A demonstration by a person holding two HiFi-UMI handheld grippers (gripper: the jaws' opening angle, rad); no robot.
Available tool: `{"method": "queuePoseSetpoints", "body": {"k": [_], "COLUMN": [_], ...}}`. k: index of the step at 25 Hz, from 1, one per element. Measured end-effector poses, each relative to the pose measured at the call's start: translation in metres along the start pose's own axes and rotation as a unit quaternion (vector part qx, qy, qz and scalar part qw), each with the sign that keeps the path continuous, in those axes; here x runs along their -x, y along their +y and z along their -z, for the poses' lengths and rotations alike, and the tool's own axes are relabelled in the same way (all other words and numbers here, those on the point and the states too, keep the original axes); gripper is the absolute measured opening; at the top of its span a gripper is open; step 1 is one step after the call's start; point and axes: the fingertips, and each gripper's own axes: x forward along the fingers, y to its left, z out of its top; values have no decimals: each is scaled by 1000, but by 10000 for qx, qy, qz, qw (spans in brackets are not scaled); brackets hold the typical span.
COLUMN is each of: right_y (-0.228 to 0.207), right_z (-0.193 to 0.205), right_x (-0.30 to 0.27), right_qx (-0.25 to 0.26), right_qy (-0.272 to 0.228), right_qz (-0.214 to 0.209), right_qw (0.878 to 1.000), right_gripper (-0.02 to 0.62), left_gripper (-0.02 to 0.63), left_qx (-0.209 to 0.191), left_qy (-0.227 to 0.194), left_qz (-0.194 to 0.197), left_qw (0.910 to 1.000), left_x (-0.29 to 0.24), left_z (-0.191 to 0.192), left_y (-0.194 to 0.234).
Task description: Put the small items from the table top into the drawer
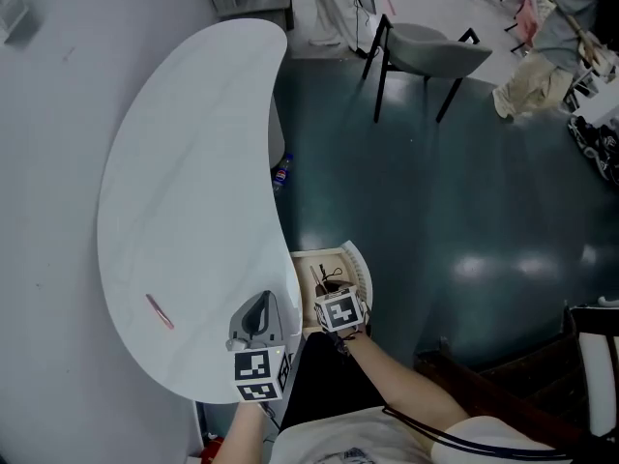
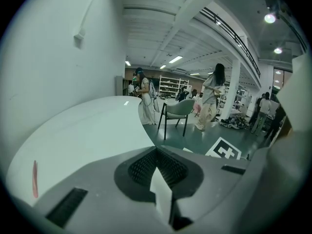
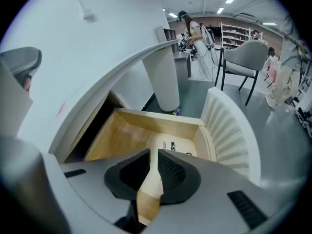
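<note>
Nearest the head camera, the left gripper (image 1: 259, 309) hovers over the table's (image 1: 184, 162) near edge, its jaws pressed together on nothing. The right gripper (image 3: 154, 156) hangs above the open drawer (image 3: 146, 122), jaws a slit apart and empty. A slim pink stick (image 1: 160, 311) lies flat on the table, apart from both. It looks light, thin and likely to skid on the slick top, so a pinch across its narrow middle seems best.
</note>
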Motion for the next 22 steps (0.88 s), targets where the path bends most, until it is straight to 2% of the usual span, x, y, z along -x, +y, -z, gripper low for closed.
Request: {"method": "queuePoseSetpoints", "body": {"k": [9, 22], "right_y": [6, 18], "right_z": [0, 0], "right_x": [52, 158], "right_qx": [189, 494], "right_qy": [-268, -1017], "right_qz": [-136, -482], "right_qw": [9994, 9924], "right_gripper": [60, 60], "left_gripper": [17, 15], "left_qx": [-5, 20], "left_qy": [-195, -551], "left_qz": [-168, -511], "left_qw": [9997, 9972], "left_x": [33, 91], "left_z": [-6, -11], "left_y": [-22, -61]}}
